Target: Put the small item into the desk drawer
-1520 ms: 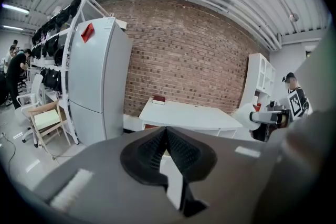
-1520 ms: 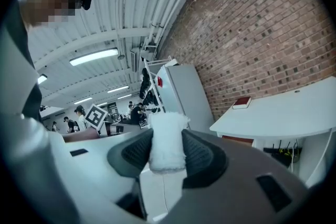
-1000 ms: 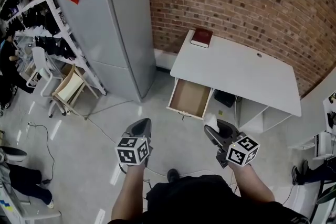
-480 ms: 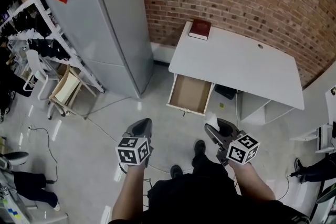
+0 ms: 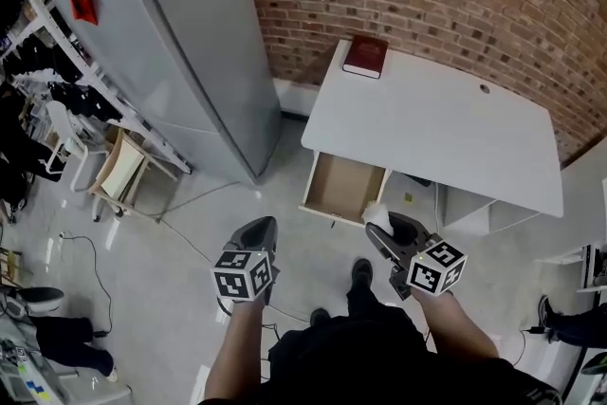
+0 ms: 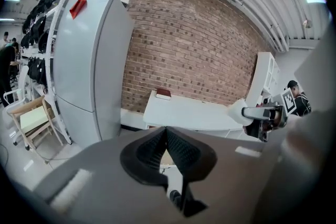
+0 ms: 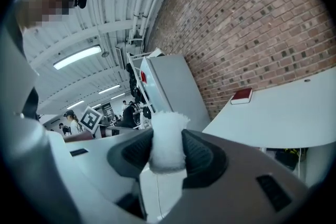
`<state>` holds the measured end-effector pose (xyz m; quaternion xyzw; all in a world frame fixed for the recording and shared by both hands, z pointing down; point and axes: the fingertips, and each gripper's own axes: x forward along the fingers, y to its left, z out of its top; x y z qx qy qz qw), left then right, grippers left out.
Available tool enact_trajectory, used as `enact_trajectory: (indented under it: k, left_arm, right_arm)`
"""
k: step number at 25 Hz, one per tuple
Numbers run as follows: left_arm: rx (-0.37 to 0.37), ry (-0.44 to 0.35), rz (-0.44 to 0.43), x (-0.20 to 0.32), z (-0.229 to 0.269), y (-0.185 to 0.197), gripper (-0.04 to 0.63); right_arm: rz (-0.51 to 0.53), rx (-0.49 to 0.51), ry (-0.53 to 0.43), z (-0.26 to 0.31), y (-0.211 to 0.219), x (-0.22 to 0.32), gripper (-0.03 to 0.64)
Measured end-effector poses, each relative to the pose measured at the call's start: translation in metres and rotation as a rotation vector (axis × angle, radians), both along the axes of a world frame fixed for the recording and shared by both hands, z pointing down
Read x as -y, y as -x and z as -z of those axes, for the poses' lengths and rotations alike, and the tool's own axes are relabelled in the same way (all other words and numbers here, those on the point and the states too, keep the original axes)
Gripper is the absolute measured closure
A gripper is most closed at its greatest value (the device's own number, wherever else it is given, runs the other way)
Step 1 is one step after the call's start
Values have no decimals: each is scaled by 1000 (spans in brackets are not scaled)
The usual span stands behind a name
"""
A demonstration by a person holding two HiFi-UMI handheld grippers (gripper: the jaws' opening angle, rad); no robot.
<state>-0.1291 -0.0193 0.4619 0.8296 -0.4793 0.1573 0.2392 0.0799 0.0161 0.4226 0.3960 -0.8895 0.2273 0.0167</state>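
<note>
My right gripper (image 5: 381,230) (image 7: 167,150) is shut on a small white fuzzy item (image 7: 168,139) (image 5: 379,215), its pads pressed on both sides. My left gripper (image 5: 258,230) (image 6: 166,145) is shut with nothing between its pads. Ahead stands a white desk (image 5: 436,133) (image 6: 189,115) against the brick wall. Its wooden drawer (image 5: 341,188) is pulled out on the left side and looks empty. Both grippers hang over the floor, short of the drawer's front edge. The right gripper (image 6: 262,113) with the white item also shows in the left gripper view.
A dark red book (image 5: 365,55) (image 7: 242,95) lies at the desk's far left corner. A tall grey refrigerator (image 5: 180,43) stands left of the desk. Shelving (image 5: 57,81) and a wooden chair (image 5: 119,171) are further left. Cables (image 5: 85,251) trail across the floor.
The view has shifted closer to the desk and drawer as the person steps forward. Both grippers keep the same pose, the white item still held.
</note>
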Motion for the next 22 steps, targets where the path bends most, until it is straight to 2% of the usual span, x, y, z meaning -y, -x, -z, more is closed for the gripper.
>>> enact_trajectory:
  k: [11,16,22]
  left_arm:
    - [45,30,26,86,2,-50,583]
    - [69,66,78,93,-6,-54,584]
    - [47,115,92,94,-31,-51,583]
  right_arm:
    - [57,36,53,-20,-44,102,454]
    - [120,38,80,-31,-49,127,456]
    - [163,-37,98,-53,-39,145,456]
